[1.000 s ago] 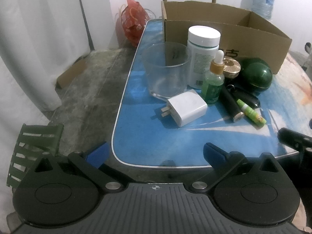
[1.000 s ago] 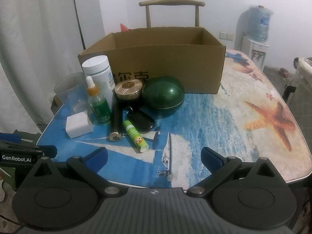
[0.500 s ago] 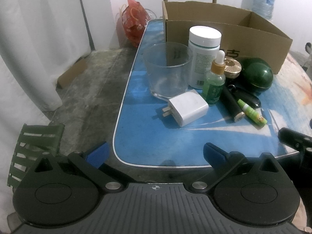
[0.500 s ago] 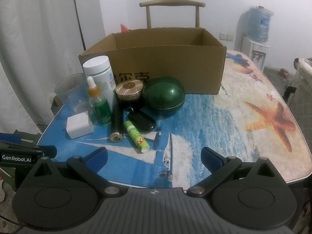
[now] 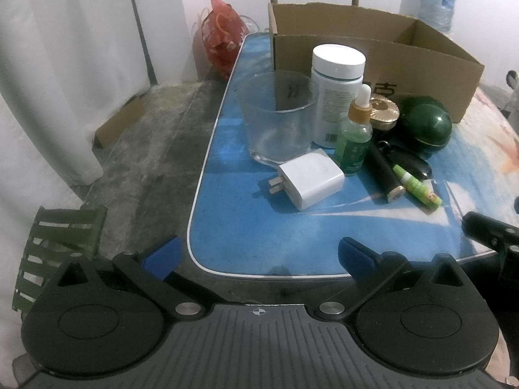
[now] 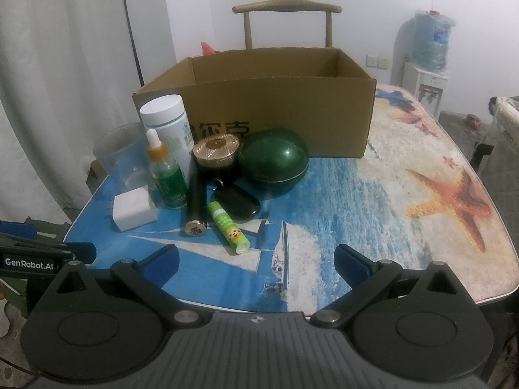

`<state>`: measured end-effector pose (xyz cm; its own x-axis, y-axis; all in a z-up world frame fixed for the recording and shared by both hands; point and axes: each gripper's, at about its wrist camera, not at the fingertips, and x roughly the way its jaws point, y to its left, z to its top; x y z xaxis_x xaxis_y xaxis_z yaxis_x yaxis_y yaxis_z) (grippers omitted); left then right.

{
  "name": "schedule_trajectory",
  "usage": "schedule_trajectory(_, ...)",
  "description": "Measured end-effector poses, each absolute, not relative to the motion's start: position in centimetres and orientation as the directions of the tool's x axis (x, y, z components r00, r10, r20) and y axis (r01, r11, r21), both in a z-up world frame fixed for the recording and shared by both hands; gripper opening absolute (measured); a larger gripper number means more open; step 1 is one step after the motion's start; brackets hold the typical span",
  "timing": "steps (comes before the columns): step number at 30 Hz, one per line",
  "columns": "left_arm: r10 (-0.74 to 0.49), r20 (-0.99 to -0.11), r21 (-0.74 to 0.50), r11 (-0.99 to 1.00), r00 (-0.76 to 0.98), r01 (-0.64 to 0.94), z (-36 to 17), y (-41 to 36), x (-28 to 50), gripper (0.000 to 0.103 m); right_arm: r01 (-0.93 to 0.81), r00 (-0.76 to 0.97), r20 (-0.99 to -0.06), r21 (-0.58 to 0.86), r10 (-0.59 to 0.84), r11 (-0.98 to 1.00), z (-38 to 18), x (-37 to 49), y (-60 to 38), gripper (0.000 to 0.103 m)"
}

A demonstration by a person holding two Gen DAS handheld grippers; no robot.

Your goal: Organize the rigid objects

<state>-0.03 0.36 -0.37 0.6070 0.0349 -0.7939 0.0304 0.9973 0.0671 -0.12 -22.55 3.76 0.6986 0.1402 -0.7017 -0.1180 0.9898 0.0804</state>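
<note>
Rigid objects cluster near the table's (image 6: 421, 149) left edge, in front of the cardboard box (image 6: 279, 103) standing toward the far edge. From left to right stand a clear glass cup (image 5: 279, 120), a white charger (image 5: 313, 183) lying just before it, a white bottle (image 5: 335, 90), a green dropper bottle (image 5: 355, 136), a black tube (image 6: 196, 201), a gold-lidded jar (image 6: 217, 149), a green lip balm (image 6: 228, 227), what looks like a black key fob (image 6: 238, 204), and a dark green round case (image 6: 274, 162). The left claw (image 5: 258, 254) hangs released off the near left corner; the right claw (image 6: 256, 264) is released over the near edge, holding nothing.
</note>
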Motion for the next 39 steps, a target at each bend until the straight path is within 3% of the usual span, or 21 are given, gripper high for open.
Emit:
schedule_trajectory(33, 0.038, -0.828, 0.081, 0.995, 0.56, 0.052, -1.7, -0.3, 1.8, 0.103, -0.111, 0.682, -0.717, 0.093, 0.144, 0.989, 2.2, 1.4, -23.4, 0.103)
schedule_trajectory(39, -0.009, -0.805, 0.051, 0.995, 0.594, 0.084, -1.3, -0.8, 1.7, 0.103, -0.109, 0.696, -0.701, 0.11, 0.155, 0.988, 2.0, 2.0, -24.2, 0.103)
